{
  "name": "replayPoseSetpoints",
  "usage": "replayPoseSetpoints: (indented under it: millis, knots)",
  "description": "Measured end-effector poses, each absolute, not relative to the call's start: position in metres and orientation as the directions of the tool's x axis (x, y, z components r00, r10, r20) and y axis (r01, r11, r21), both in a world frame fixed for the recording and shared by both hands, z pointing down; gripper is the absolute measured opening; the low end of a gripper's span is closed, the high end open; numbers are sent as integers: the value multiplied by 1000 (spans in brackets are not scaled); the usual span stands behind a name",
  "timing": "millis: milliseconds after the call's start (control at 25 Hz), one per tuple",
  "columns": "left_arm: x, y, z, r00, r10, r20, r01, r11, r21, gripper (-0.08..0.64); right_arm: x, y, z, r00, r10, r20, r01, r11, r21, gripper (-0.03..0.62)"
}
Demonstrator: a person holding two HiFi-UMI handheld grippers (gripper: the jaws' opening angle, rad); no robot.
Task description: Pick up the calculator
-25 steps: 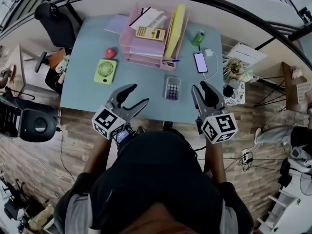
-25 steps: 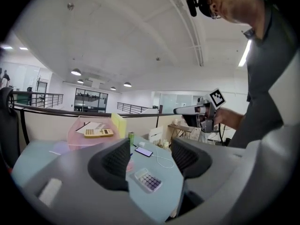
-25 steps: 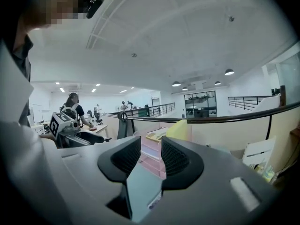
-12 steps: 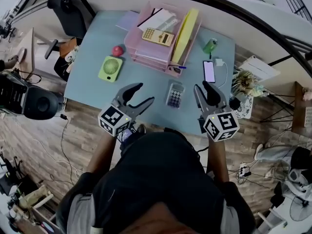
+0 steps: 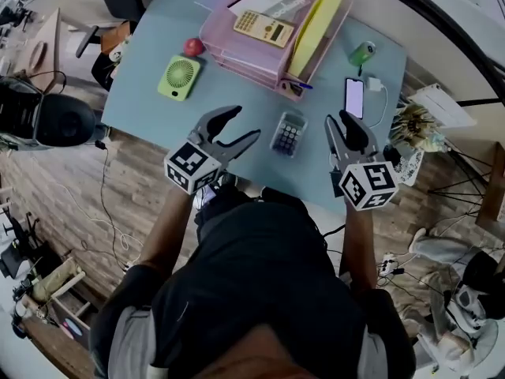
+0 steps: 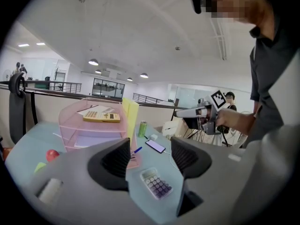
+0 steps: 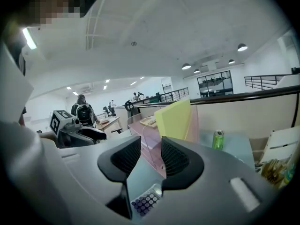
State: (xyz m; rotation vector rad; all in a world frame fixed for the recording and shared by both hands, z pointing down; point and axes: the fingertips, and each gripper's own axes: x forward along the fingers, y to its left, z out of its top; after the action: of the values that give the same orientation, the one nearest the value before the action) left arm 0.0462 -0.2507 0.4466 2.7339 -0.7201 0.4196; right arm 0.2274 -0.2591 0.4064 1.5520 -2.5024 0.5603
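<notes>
A small grey calculator point(image 5: 289, 133) with purple keys lies flat near the front edge of the light blue table point(image 5: 158, 109). It shows low between the jaws in both gripper views point(image 6: 155, 183) point(image 7: 146, 201). A second, yellow calculator point(image 5: 267, 29) point(image 6: 101, 116) rests on top of the pink letter tray point(image 5: 237, 50). My left gripper point(image 5: 243, 123) point(image 6: 150, 156) hovers just left of the grey calculator, open and empty. My right gripper point(image 5: 341, 119) point(image 7: 151, 156) hovers to its right, its jaws apart by a narrow gap, nothing between them.
A green fan point(image 5: 178, 78) and a red ball point(image 5: 192, 46) sit at the table's left. A yellow folder point(image 5: 319, 24) stands in the tray. A phone point(image 5: 354, 97) on a cable and a green can point(image 5: 362, 53) are at the right.
The head view has swung, so the table sits higher and further right in the picture. Both grippers stay on either side of the grey calculator, the left one slightly closer.
</notes>
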Motion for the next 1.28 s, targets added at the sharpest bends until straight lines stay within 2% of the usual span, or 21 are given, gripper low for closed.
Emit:
replayPoseSetpoints:
  millis: [600,1280]
  knots:
    - [73,-288,560,792,-390,470,-569,-750,337,295,235,-289,540,-489,-726,485,-868,351,-351,118]
    - [121,-293,679,774,-216,596,-544,-709,450,295,234,-274,669,-527,-592,610,-839,244,-487,118]
